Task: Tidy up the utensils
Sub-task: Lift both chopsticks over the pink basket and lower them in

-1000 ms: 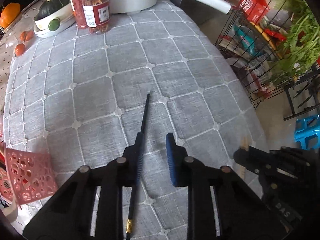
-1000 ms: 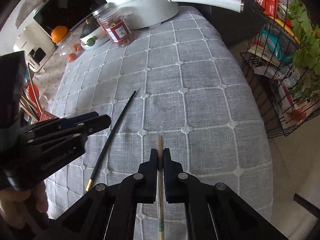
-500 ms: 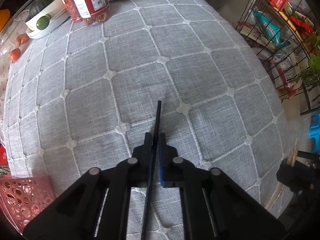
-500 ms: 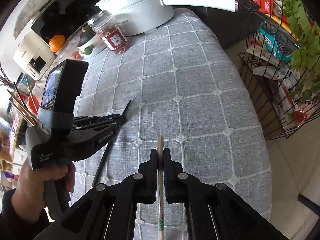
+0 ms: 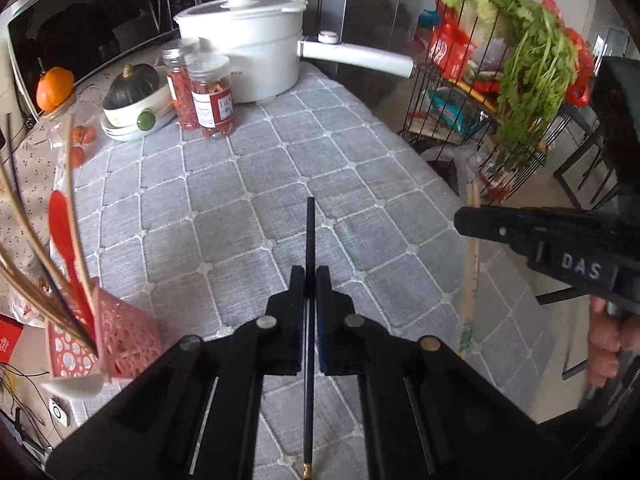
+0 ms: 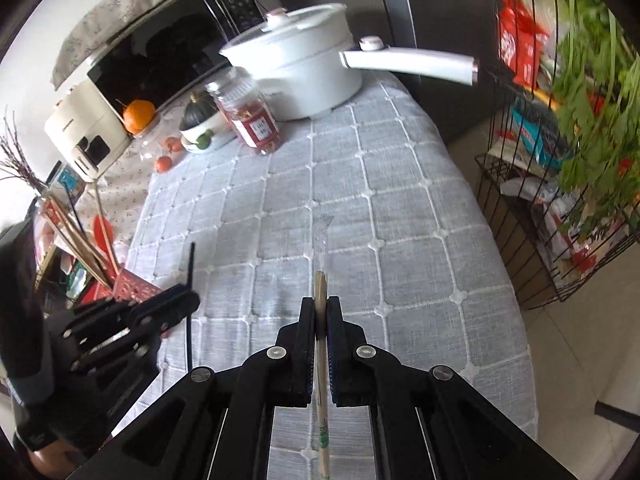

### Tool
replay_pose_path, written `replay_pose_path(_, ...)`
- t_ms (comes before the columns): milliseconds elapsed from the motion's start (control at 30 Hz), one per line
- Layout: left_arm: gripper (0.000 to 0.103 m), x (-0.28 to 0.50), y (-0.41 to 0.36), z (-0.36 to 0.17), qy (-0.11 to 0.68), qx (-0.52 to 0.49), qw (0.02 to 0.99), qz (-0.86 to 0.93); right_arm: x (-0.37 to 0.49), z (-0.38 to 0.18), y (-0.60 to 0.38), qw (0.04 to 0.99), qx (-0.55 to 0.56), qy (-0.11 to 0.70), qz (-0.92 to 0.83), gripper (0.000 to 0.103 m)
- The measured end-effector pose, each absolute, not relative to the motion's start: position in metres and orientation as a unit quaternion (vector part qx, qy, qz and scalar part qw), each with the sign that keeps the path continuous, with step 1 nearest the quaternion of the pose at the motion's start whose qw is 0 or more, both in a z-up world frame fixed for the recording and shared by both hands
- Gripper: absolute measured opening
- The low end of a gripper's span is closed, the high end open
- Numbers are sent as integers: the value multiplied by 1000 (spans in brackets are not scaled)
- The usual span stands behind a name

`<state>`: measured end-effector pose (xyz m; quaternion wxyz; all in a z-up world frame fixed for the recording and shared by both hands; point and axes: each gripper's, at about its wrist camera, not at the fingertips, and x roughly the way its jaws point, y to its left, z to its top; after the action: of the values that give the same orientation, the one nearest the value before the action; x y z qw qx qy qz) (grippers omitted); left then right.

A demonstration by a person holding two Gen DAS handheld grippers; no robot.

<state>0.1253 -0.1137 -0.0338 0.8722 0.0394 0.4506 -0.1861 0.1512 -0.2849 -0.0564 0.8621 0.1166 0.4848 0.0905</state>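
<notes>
Left gripper (image 5: 310, 280), low centre of its frame, tilts down over the cloth (image 5: 280, 184), pinching a black chopstick (image 5: 309, 240). Right gripper (image 6: 320, 312), likewise angled, pinches wooden chopsticks (image 6: 320, 288). Pink basket (image 5: 120, 336) lower left.

Lighting: bright, even daylight; shadows soft and faint on the grey tablecloth (image 5: 280, 184). Glare: pale sheen on the white pot (image 6: 304, 68). Blur: greens (image 6: 592, 92) smeared at right edge. Distortion: strong fisheye curvature, dark rounded corners in both views.
</notes>
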Motion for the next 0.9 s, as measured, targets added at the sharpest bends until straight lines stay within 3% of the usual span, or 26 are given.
replay_pose_path(533,6,71,-49,36,317,-40,923,-213,118,22,-231,918,97,363,125,5)
replay_pose_path(900,6,31,10,111,166,-95,964,-185,104,78,-220,945,150,255,141,5)
